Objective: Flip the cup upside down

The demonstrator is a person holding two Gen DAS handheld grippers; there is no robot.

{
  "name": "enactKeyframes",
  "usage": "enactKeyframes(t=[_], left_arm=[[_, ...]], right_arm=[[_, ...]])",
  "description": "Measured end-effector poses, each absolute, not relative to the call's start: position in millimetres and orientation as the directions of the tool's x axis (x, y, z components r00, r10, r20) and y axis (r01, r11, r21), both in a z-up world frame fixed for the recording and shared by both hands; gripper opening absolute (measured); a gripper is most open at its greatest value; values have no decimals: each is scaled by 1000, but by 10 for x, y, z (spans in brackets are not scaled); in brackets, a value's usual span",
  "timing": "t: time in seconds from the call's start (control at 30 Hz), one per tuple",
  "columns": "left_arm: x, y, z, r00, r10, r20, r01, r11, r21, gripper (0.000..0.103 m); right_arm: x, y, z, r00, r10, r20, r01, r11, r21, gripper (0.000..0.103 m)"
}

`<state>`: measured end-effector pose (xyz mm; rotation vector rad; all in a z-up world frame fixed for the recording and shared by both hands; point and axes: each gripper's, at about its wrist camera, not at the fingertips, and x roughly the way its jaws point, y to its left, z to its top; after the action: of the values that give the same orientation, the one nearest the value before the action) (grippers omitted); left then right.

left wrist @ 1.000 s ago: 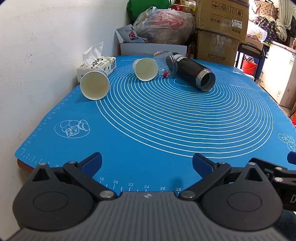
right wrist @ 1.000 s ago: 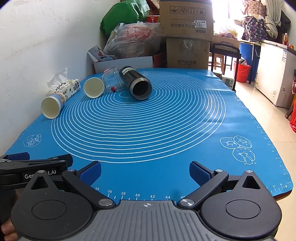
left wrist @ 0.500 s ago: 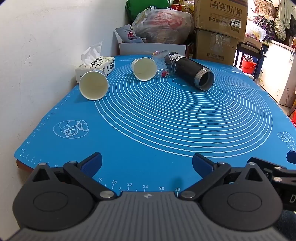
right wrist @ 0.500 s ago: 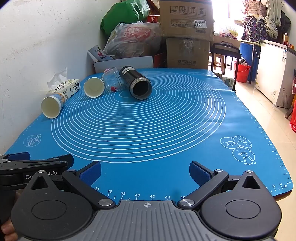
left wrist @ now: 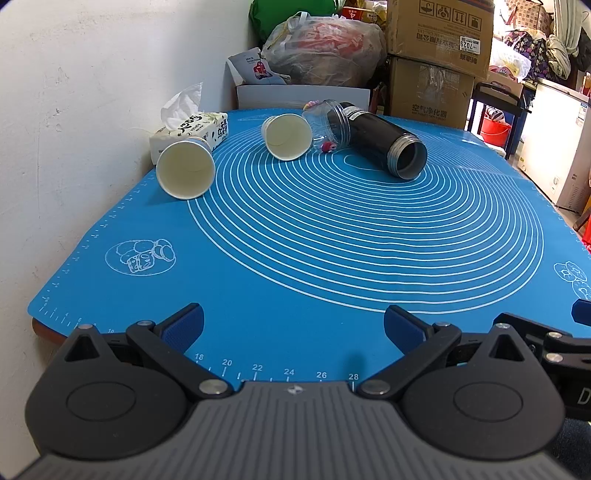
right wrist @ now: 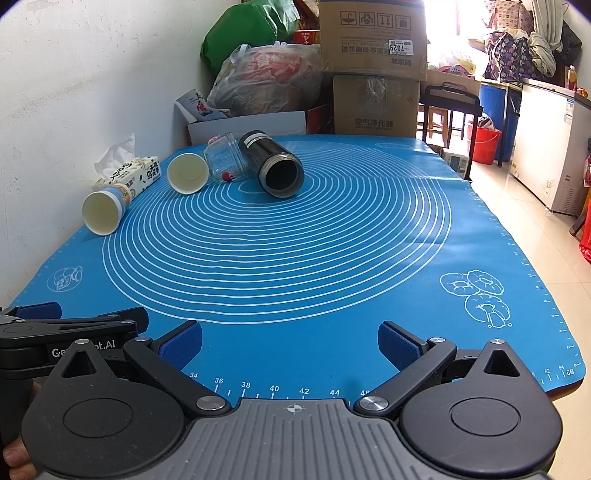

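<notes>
Left wrist view: the left gripper (left wrist: 293, 326) is held low over the near edge of a blue mat (left wrist: 332, 258) printed with white concentric rings; its jaws are spread wide, with nothing between the blue pads (left wrist: 184, 326). The mat covers the counter (left wrist: 37, 326), of which only a brown corner is seen at near left.

Four vessels are seen lying on their sides at the far left of the mat. A paper cup (left wrist: 185, 170) is found nearest the wall, mouth turned toward the camera, its base touching or just short of a tissue pack (left wrist: 192, 129); contact cannot be confirmed. A second paper cup (left wrist: 287, 136) is noted further back, mouth also toward the camera. Just beside it a clear jar (left wrist: 328, 125) is seen, with a small red object inside. Against the jar a black flask (left wrist: 380, 144) is laid, open mouth pointing to near right.

Right wrist view: the right gripper (right wrist: 290, 345) is likewise held over the near edge, jaws fully apart and holding nothing. Both grippers are well apart from every vessel. The body of the left gripper is seen at lower left of this view.

Behind the counter, cardboard boxes (right wrist: 373, 66), a plastic bag (right wrist: 266, 81) and a green sack (right wrist: 243, 33) are stacked. A white wall (left wrist: 74, 110) runs along the left side.
</notes>
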<state>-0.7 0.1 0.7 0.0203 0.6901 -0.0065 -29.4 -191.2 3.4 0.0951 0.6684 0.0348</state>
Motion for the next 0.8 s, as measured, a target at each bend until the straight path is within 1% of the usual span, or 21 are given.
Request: enactKeyframes(t=[0.8], left_arm=[[5,-23,-3,770,1,-638,12,1000,16,102]], right_arm=[[-290,-1907,28,784,62,-617,-1,995,98,103]])
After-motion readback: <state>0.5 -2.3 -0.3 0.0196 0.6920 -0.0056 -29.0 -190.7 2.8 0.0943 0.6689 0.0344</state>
